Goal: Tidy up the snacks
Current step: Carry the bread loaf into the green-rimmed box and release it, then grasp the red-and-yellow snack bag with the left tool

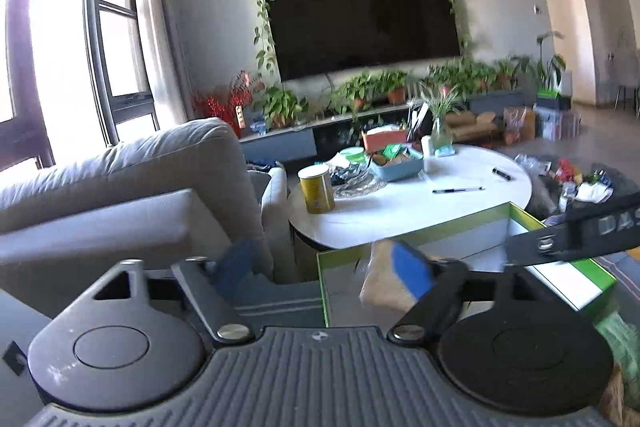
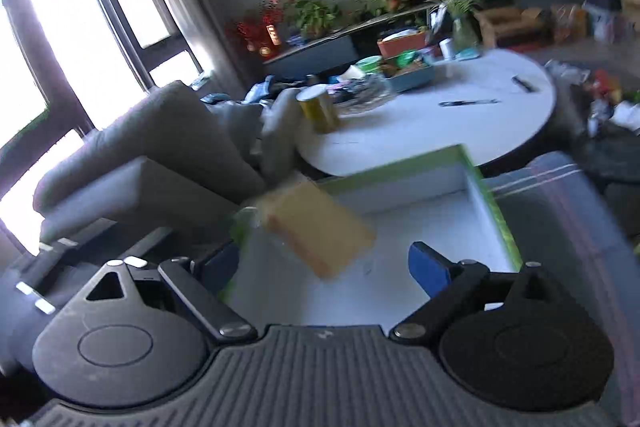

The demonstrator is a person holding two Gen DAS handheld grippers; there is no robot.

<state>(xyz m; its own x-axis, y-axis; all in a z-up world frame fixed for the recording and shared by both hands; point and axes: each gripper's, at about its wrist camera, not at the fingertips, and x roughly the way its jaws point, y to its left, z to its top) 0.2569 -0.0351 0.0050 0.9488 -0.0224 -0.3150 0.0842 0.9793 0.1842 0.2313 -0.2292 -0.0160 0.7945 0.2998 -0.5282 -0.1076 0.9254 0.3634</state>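
Observation:
A tan wrapped snack packet (image 2: 318, 227) is blurred in mid-air over the open green-rimmed white box (image 2: 486, 199), between the wide-apart blue fingers of my right gripper (image 2: 324, 267), touching neither. In the left wrist view the same packet (image 1: 386, 281) shows over the box (image 1: 560, 275), beside the right blue finger (image 1: 412, 269) of my open left gripper (image 1: 324, 267), which holds nothing. The right gripper's black body (image 1: 572, 231) reaches in from the right there.
A grey sofa (image 1: 132, 187) stands to the left. Behind the box is a round white table (image 1: 420, 203) with a yellow can (image 1: 318, 189), a blue tray of snacks (image 1: 396, 163), pens and a glass dish. More loose snacks (image 1: 576, 175) lie at the right.

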